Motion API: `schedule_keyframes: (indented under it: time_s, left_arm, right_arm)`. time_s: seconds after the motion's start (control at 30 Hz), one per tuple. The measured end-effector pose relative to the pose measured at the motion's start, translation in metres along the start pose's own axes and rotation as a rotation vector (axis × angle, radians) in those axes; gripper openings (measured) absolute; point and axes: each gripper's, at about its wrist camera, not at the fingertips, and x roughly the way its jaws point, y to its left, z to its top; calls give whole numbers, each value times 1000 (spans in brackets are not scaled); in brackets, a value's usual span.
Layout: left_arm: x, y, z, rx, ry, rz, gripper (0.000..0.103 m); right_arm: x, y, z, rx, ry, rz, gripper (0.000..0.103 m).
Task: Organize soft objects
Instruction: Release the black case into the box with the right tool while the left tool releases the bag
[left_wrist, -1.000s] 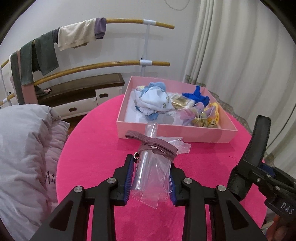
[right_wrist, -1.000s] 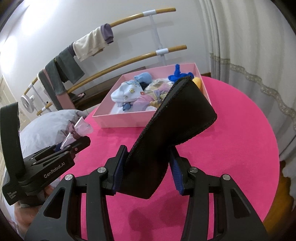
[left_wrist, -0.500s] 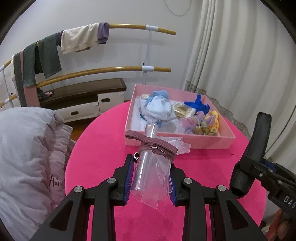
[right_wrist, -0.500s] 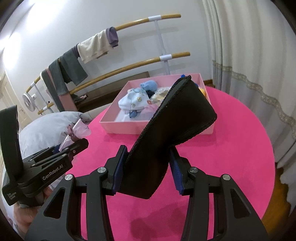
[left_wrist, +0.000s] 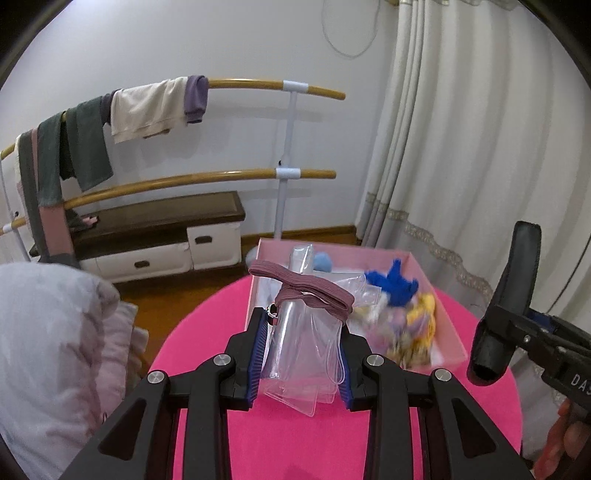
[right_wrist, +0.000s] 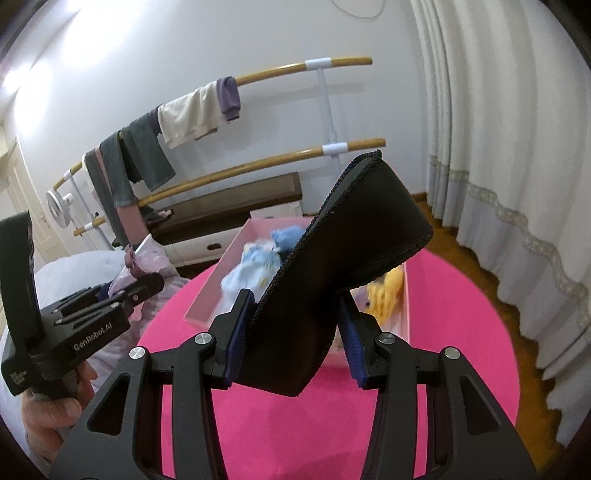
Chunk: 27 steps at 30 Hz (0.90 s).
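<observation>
My left gripper (left_wrist: 302, 354) is shut on a clear plastic pouch (left_wrist: 301, 347) with a mauve elastic band (left_wrist: 301, 286) draped over its top. It hangs above the near part of the pink round table (left_wrist: 207, 332). My right gripper (right_wrist: 291, 339) is shut on a folded black fabric pad (right_wrist: 343, 266) that stands up between its pads. That pad (left_wrist: 508, 302) also shows at the right of the left wrist view. Behind both, a pink box (left_wrist: 447, 332) holds a blue fabric piece (left_wrist: 393, 286), pale blue cloth (right_wrist: 255, 264) and yellow soft items (left_wrist: 419, 321).
A wooden two-rail rack (left_wrist: 258, 173) with hung cloths (left_wrist: 147, 109) stands at the wall over a low dark bench (left_wrist: 155, 218). A grey pillow (left_wrist: 48, 350) lies left of the table. White curtains (left_wrist: 461, 147) hang at the right. A hand (right_wrist: 55, 410) grips the left tool.
Both grippers have risen and tilted up, each keeping its hold. The pink box has dropped lower in both views and more of the wall and rack shows.
</observation>
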Motion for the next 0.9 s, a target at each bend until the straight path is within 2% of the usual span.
schedule_keyframes:
  time_s: [0.17,0.33,0.53,0.7,0.8,0.83,0.9]
  left_arm:
    - [28,-10,31,23,-7,-8,30]
    - [74,-16,64,21,23,-23,30]
    - [142,-23,99,18,102,-49,30]
    - [203,-33,114,29,198,-61,31]
    - [242,-39,123,41,260,-53,37]
    - [256,-41,125,45,292,-48,47]
    - [275,-44,132,41,309,-35,59]
  right_arm:
    - [19,-7,29,-22,13,5,42]
    - [52,-19,53,-34,64,15,42]
    - [98,-37,72,-39,154,4,43]
    - [137,-41,74,-68,253,-7,44]
    - [159,-45,72,-77,311,-22,47]
    - [163,-46,71,-72,325,-25,51]
    - [171,-52,68,-59,348,-33,52]
